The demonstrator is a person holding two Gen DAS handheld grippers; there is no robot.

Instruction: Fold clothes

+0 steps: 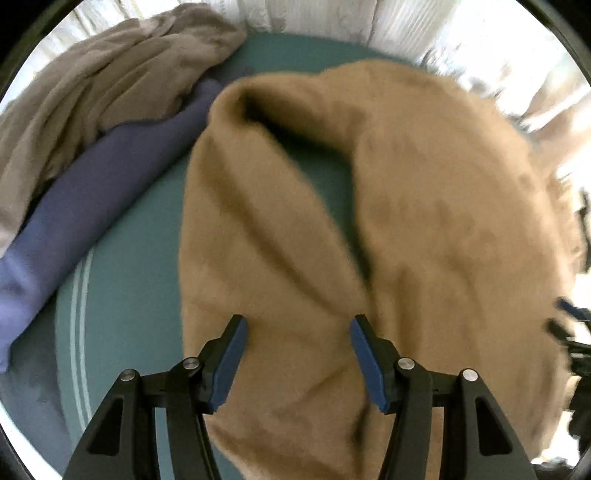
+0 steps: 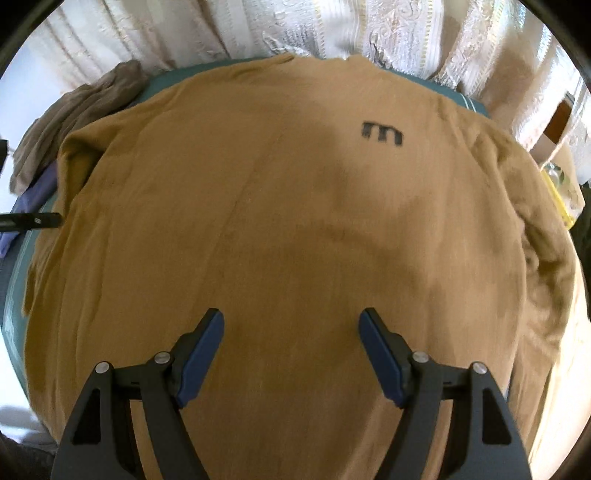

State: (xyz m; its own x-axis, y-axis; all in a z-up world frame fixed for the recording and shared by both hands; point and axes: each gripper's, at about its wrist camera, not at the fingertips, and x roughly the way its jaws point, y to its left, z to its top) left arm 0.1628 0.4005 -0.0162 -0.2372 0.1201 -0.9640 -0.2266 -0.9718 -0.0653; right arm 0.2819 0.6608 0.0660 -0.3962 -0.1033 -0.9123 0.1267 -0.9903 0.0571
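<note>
A tan T-shirt (image 2: 280, 221) lies spread flat on the teal table (image 2: 162, 79), with a small black logo (image 2: 382, 133) near its far right. My right gripper (image 2: 291, 325) is open and empty, just above the shirt's near part. In the left wrist view the same tan shirt (image 1: 443, 221) shows a sleeve (image 1: 258, 206) lying loosely, with teal table (image 1: 325, 173) showing in the gap beside it. My left gripper (image 1: 297, 328) is open and empty over that sleeve. The left gripper's tip also shows at the left edge of the right wrist view (image 2: 33, 220).
A beige-grey garment (image 1: 110, 85) lies crumpled at the table's far left, with a blue-purple garment (image 1: 92, 206) beside it. White lace curtains (image 2: 332, 29) hang behind the table. A yellow item (image 2: 561, 199) and a cardboard box (image 2: 554, 125) sit off the right edge.
</note>
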